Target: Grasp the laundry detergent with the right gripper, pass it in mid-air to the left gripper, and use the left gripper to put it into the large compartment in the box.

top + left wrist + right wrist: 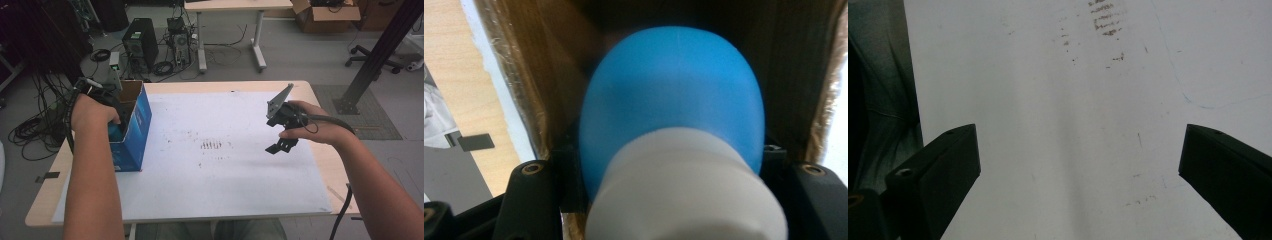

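Blue-and-white bulb (674, 140) between the left gripper's (674, 200) jaws, inside the cardboard box (135, 125)

On the surface (310, 100) there is one white sheet (225, 170) and one open blue box (131, 125); inside that box sits one object with a blue rounded body and a white end (674, 115). Two tongs are counted, the left tongs (674, 175) set either side of the blue-and-white object and the right tongs (281, 134) spread wide above the sheet, each held in one hand, so two hands; on the floor beyond stand two computer towers (141, 42), one second table (235, 6) and one cardboard carton (325, 15)
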Available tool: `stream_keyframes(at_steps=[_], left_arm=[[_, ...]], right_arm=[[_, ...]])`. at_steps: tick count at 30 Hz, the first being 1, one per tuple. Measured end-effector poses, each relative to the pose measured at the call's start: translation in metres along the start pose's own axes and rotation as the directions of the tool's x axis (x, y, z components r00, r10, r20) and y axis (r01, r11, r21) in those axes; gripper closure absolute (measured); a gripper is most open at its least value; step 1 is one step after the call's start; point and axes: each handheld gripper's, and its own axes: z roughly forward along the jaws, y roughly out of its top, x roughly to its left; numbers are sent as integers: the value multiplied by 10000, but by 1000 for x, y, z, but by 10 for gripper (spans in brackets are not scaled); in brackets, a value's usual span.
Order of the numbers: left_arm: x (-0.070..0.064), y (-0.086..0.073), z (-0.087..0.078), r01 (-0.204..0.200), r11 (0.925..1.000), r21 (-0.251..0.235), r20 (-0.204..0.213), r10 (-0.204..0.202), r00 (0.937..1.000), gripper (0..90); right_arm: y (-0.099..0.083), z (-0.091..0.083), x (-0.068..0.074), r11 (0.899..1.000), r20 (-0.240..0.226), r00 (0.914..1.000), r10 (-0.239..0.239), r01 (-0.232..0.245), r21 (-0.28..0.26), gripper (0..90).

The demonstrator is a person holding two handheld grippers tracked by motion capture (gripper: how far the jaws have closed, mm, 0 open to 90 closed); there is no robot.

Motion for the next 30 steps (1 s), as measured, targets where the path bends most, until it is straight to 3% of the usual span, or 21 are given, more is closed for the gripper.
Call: stream_keyframes(at_steps=[30], left_arm=[[-1,0,10,-165,9998,-54,-47,164,9999,376]], right_arm=[[-2,2,0,10000,-51,10000,41,-42,-45,31]])
